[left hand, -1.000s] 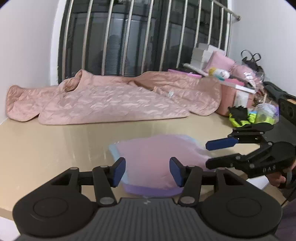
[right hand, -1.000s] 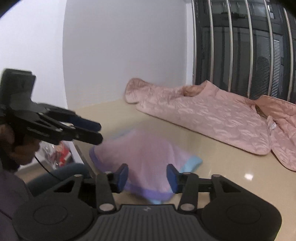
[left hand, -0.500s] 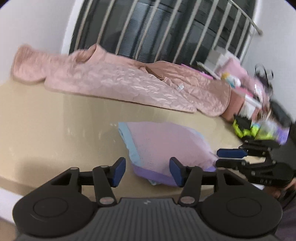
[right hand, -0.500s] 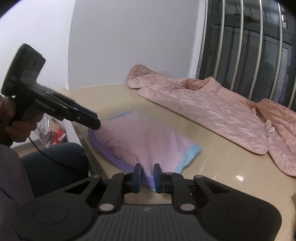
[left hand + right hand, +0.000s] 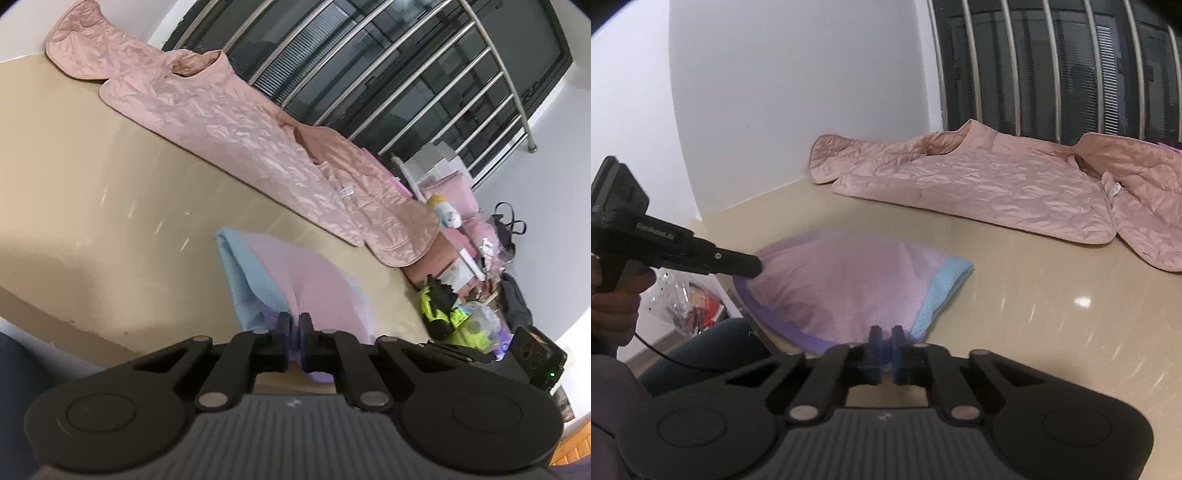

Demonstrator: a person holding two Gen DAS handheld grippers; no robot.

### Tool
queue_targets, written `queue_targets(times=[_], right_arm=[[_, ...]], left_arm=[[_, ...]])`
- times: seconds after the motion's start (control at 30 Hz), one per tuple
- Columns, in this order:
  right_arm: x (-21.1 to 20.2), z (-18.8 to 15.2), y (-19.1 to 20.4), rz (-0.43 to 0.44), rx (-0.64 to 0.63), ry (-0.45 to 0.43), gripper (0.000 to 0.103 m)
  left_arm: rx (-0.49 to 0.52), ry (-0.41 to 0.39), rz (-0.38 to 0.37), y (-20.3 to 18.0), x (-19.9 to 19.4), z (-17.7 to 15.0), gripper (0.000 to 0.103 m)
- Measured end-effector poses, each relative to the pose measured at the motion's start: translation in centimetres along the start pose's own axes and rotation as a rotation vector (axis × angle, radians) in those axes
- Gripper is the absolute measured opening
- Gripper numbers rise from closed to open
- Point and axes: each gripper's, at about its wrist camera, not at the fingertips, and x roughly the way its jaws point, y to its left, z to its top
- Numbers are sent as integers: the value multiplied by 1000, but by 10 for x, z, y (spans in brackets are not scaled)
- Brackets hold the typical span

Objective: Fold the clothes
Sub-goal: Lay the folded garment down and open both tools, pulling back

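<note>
My left claw (image 5: 294, 325) and right claw (image 5: 885, 339) both pinch the near edge of the lilac garment (image 5: 842, 280) on the table (image 5: 1034, 314).

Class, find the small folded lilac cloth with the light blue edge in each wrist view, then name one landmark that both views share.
Left wrist view: the lilac cloth lies low at centre, just beyond the left gripper.
Right wrist view: it lies left of centre, beyond the right gripper.
Shared landmark: the quilted pink jacket lying beyond the cloth, below the window bars.
</note>
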Motion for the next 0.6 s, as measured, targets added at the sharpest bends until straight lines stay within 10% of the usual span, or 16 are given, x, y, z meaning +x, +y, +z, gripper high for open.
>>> queue_targets(times=[0.23,0.3,0.47,0.6], right_arm=[[-3,0,-1,-28,-35,21,7],[-4,4,0,-24,-24,-20,17],[7,34,4,5,19,-134,35],[54,47,10,-38,25,-7,41]], left_arm=[[163,78,90,-16,11,-16,11],[206,81,82,-22,11,-19,34],[298,71,123,-34,16,-26,36],[320,91,123,-37,13,-24,42]])
